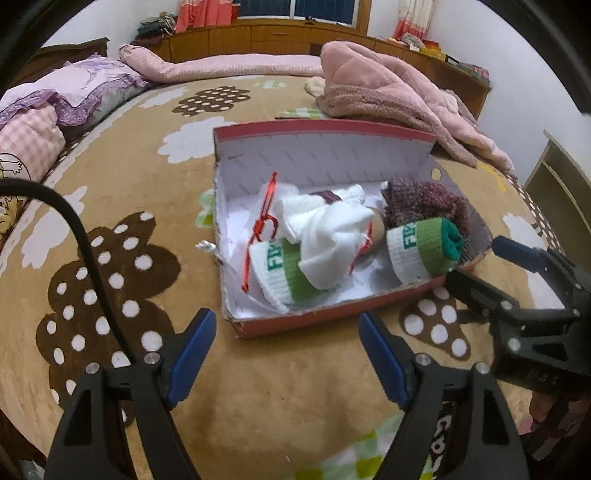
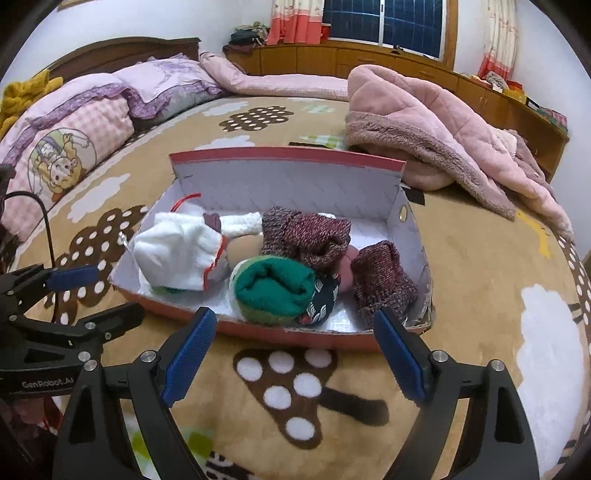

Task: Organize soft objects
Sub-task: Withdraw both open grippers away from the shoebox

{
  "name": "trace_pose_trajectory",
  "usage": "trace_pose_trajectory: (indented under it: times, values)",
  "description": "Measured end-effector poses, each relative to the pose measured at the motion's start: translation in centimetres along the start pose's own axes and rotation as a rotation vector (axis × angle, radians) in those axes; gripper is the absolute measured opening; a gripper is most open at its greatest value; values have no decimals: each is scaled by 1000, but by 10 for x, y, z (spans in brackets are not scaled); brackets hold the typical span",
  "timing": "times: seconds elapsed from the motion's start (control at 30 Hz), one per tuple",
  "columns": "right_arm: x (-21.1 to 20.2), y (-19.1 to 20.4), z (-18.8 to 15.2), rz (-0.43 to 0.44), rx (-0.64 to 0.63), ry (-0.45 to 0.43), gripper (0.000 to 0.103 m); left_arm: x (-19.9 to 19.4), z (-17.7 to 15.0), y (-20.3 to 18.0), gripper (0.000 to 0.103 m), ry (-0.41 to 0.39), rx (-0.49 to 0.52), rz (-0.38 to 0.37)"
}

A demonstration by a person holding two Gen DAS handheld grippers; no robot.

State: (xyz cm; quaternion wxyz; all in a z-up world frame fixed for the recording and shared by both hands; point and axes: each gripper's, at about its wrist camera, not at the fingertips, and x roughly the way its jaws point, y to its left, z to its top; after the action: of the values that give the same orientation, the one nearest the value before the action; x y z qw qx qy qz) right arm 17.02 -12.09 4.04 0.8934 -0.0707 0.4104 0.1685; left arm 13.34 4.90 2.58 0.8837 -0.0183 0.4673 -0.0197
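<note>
Lying on a tan flowered bedspread point(image 2: 472, 280), a red cardboard box point(image 2: 288, 157) holds rolled socks: white bundle point(image 2: 177, 254) left, green roll point(image 2: 273, 290) centre, maroon knit point(image 2: 384, 280) right. Left gripper point(image 1: 286, 354) and right gripper point(image 2: 295, 354) hover before it, both released, grasping nothing.

Even indoor light, dark window point(image 2: 384, 22); soft shadows, strong fisheye bending, black vignette corners, slight edge blur.

Both wrist views angled down, close, at the open red cardboard box point(image 1: 325, 129) point(image 2: 288, 157), from its near-left and near-right.
</note>
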Motion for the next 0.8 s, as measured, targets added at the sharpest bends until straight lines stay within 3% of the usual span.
trace_pose_trajectory:
  times: [0.43, 0.6, 0.8]
  values:
    - [19, -2, -14, -17, 51, 155, 89, 11, -13, -8, 83, 132, -13, -18]
    - [19, -8, -19, -8, 100, 203, 89, 0, -17, -15, 83, 131, 15, -8]
    - [8, -5, -28, 11, 91, 186, 89, -15, -25, -18, 83, 91, 3, -5]
